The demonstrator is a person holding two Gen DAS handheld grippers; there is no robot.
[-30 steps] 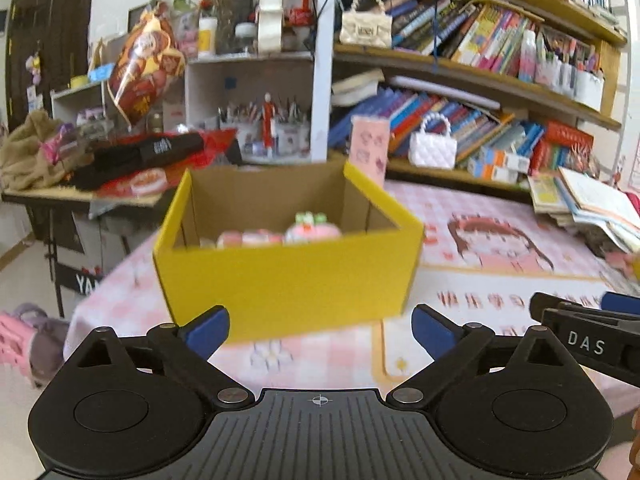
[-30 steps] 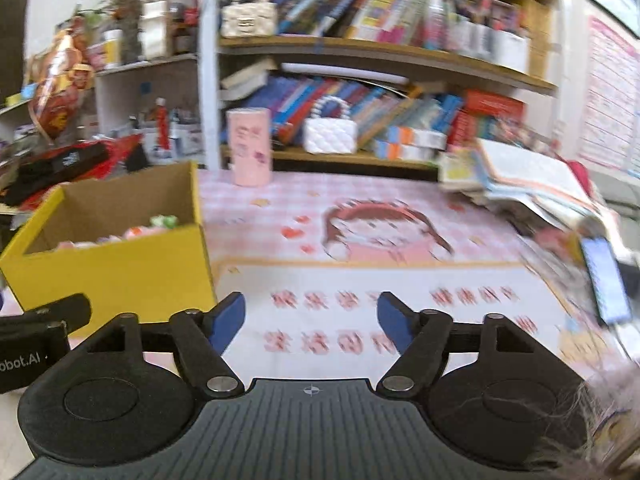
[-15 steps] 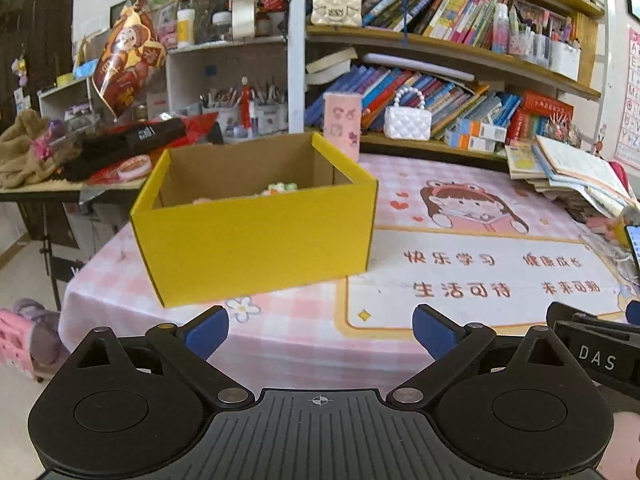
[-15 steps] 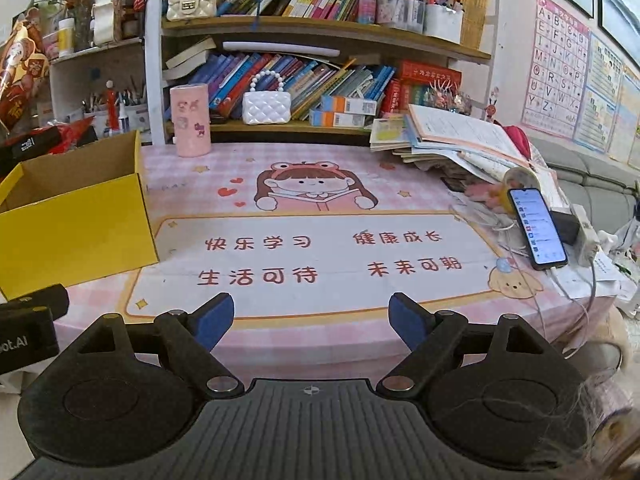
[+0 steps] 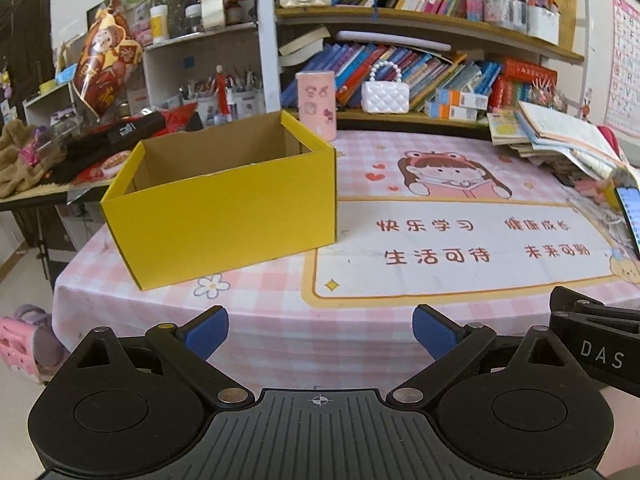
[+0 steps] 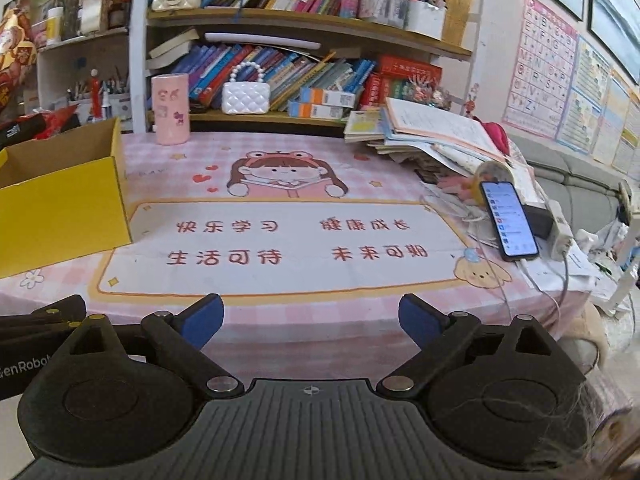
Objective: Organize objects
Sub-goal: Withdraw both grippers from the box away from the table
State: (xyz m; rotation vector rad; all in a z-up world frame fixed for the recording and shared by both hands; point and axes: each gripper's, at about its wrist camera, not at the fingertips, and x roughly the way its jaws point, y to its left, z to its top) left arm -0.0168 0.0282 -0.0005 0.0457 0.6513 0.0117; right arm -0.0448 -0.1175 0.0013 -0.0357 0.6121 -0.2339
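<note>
Grippers come first in both views, each one at the bottom edge and before the near side of the table. The left gripper (image 5: 320,330) has its two blue-tipped fingers (image 5: 204,330) spread wide; nothing is between them and they touch nothing. The right gripper (image 6: 310,318) is also spread wide, with empty space between its blue fingertips (image 6: 418,316), and it also touches nothing. Both hang in front of the pink checked tablecloth (image 5: 280,320), not over it. Further in, on the left part of the table, stands the yellow cardboard box (image 5: 224,216), upright and with open top; from this low angle its inside shows only brown walls, and I cannot tell what lies in it. Beside the box, toward the right, the cloth shows a printed panel with red characters and a cartoon girl (image 6: 284,176). At the right edge lies a phone (image 6: 508,220) with lit screen, tilted against a pile of open books (image 6: 432,128). Behind the box stands a pink cylinder holder (image 5: 316,104), and further back a bookshelf with a white quilted handbag (image 6: 245,96).
</note>
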